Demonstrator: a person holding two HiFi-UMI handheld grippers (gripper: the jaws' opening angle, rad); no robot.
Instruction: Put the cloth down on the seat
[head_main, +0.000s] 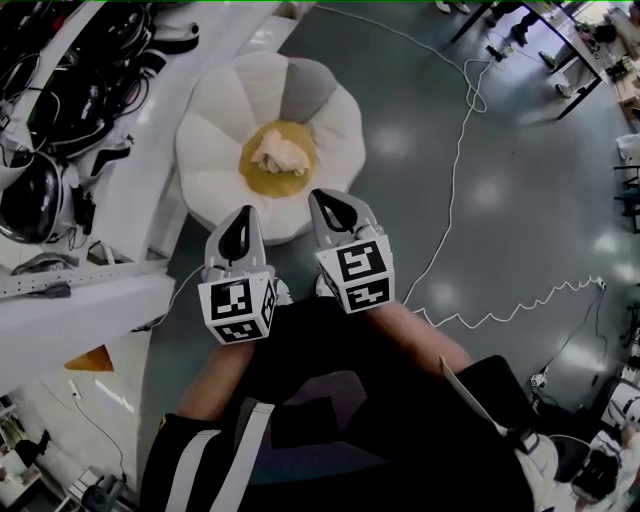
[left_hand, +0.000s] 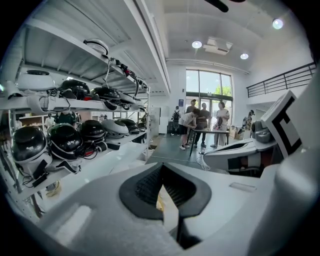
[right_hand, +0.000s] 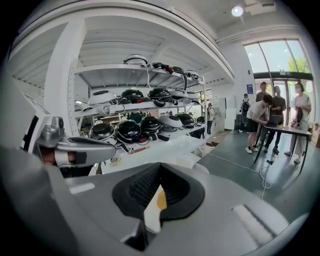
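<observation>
A crumpled cream cloth (head_main: 281, 153) lies on the yellow centre of a white flower-shaped seat (head_main: 215, 150) on the floor. Both grippers hang above the seat's near edge, close to the person's body and apart from the cloth. My left gripper (head_main: 238, 226) is shut with nothing in it, and so is my right gripper (head_main: 331, 206). In the left gripper view the dark pads (left_hand: 145, 186) meet over a sliver of the white seat. The right gripper view has its pads (right_hand: 137, 189) closed too, with a strip of the seat's yellow centre (right_hand: 162, 200) showing below them.
White shelving with several black helmets (head_main: 35, 195) runs along the left, right beside the seat. A white cable (head_main: 455, 180) snakes over the grey floor to the right. Several people stand at a table (left_hand: 207, 131) by the far windows.
</observation>
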